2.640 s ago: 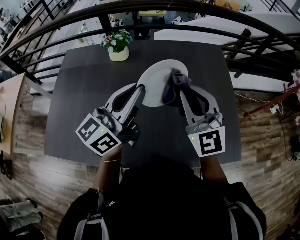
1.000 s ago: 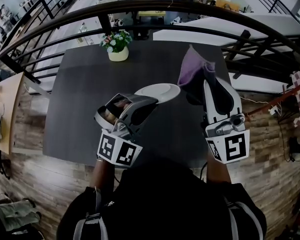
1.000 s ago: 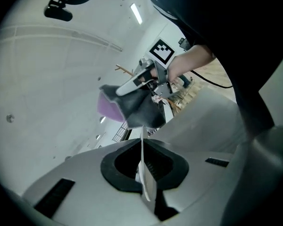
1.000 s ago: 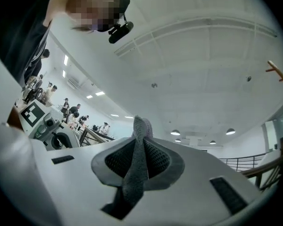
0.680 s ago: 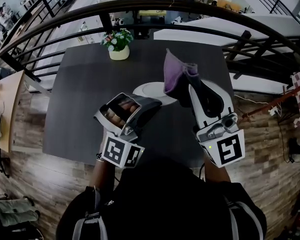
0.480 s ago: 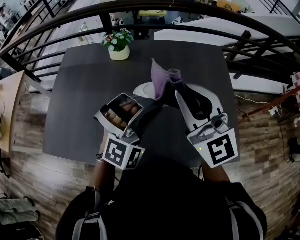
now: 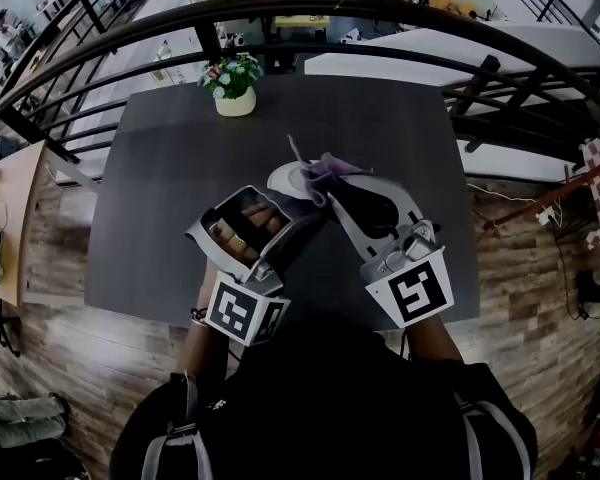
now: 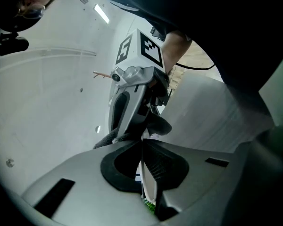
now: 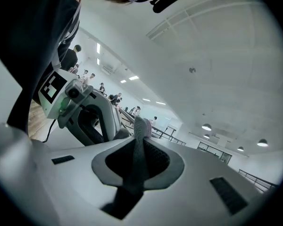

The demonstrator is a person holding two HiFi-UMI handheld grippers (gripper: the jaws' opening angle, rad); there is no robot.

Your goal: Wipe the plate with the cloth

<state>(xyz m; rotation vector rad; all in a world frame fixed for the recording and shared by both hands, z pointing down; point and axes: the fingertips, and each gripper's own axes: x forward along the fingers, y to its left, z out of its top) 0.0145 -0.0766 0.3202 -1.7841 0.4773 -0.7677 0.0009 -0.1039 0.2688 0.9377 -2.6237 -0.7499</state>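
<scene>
The left gripper (image 7: pixel 313 206) is clamped on the tilted white plate's (image 7: pixel 288 177) rim and the right gripper (image 7: pixel 333 184) pinches the purple cloth (image 7: pixel 325 167) at the plate's 3 o'clock edge, over a dark table (image 7: pixel 160 188) with a flower pot (image 7: pixel 234 102) at 11 o'clock, a black railing (image 7: pixel 400 16) at 12 and wooden floor (image 7: pixel 535 278) around.

**A:** Where is the plate?

**B:** The plate (image 7: pixel 285 177) is over the middle of the table (image 7: pixel 160 188), its near edge clamped between the jaws of the left gripper (image 7: pixel 302 200), which reaches in from the near left.

**A:** And the cloth?

**B:** The cloth (image 7: pixel 326 169) is just right of the plate and overlaps its rim. It is pinched in the right gripper (image 7: pixel 330 180).

**A:** Anything further back?

**B:** A flowerpot (image 7: pixel 234 88) stands on the table's far edge, left of centre. A railing (image 7: pixel 310 13) runs behind the table.
</scene>
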